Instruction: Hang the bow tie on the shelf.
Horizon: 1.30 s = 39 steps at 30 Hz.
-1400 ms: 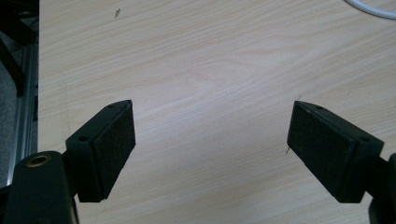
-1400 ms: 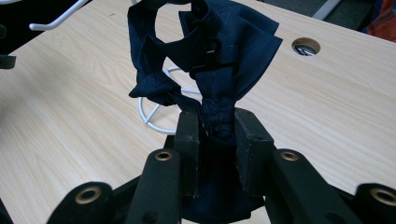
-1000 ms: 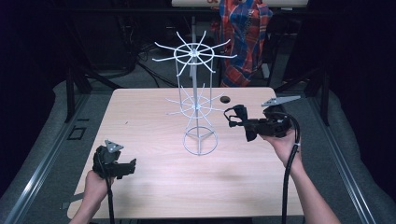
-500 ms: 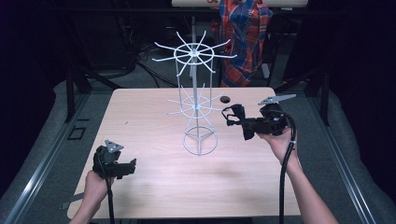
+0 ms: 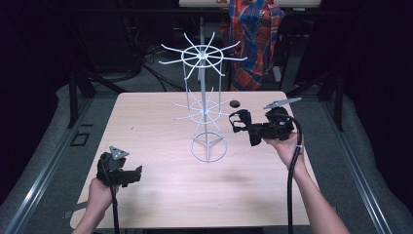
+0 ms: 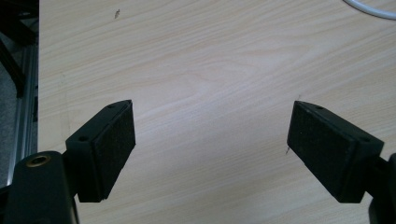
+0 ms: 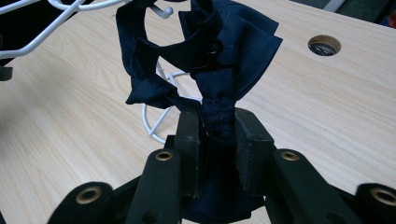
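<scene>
Now right gripper (image 5: 242, 127) nearer wire rack (image 5: 204, 109), cloth (image 7: 210, 60) clamped

The table (image 5: 156, 136) is pale wood-grain laminate, smooth with a soft sheen. The wire rack (image 5: 204, 105) is thin white-coated metal, glossy on its hooks. The dark navy cloth (image 7: 219, 51) is matt, woven and creased, pinched in the right claw (image 7: 218, 140) of matt black plastic; the left claw (image 6: 210, 149) has grainy black pads (image 6: 112, 144).

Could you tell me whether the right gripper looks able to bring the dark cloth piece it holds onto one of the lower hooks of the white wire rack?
Probably yes. The right gripper, shut on the dark cloth piece, is already beside the white wire rack, with a hook tip next to the cloth's loop and nothing between them.
</scene>
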Each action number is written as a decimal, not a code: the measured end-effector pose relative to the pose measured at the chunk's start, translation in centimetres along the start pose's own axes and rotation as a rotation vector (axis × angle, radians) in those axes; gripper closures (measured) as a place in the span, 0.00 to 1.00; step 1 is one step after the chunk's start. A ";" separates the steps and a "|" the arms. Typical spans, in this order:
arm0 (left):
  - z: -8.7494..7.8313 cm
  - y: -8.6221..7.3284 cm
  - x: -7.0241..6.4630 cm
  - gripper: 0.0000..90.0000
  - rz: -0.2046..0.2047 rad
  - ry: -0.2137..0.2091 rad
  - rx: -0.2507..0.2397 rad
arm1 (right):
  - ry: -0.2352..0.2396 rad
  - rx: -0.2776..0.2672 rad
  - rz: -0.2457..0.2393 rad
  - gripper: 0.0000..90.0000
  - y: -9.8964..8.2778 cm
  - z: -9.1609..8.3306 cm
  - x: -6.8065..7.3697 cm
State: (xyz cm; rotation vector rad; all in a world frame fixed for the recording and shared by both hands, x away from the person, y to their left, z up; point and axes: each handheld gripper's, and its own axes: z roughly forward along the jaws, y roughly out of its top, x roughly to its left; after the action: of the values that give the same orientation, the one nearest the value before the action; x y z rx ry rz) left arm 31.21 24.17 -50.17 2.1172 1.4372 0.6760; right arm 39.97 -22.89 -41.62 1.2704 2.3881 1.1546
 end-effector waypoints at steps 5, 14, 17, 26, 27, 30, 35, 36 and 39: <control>0.0 0.0 0.0 0.17 0.000 -0.002 0.001 | 0.002 0.013 -0.002 0.81 0.2 0.6 0.2; 0.0 0.0 0.0 0.17 -0.001 -0.001 0.001 | 0.009 0.032 -0.016 0.81 0.6 1.5 0.5; 0.0 0.0 0.0 0.17 -0.001 -0.003 0.001 | 0.010 0.033 -0.025 0.81 0.7 1.9 0.8; 0.0 0.0 0.0 0.17 -0.001 -0.004 0.001 | 0.016 0.045 -0.037 0.81 1.1 2.6 1.3; 0.0 0.0 0.0 0.17 -0.002 -0.004 0.001 | 0.016 0.044 -0.039 0.81 1.1 2.7 1.3; 0.0 0.0 0.1 0.17 -0.001 -0.004 0.002 | 0.018 0.044 -0.039 0.81 1.2 2.9 1.4; 0.0 0.0 0.0 0.17 -0.001 -0.003 0.001 | 0.016 0.049 -0.049 0.81 1.2 3.1 1.6; 0.0 0.0 0.0 0.17 -0.001 -0.004 0.002 | 0.018 0.046 -0.046 0.81 1.2 3.1 1.6; 0.0 0.0 0.0 0.17 -0.001 -0.002 0.001 | 0.018 0.053 -0.046 0.81 1.3 3.2 1.7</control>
State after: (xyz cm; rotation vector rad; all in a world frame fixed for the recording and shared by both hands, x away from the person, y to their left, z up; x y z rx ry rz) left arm 31.23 24.20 -50.18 2.1172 1.4372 0.6723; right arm 41.34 -19.43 -42.62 1.2191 2.4628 1.1020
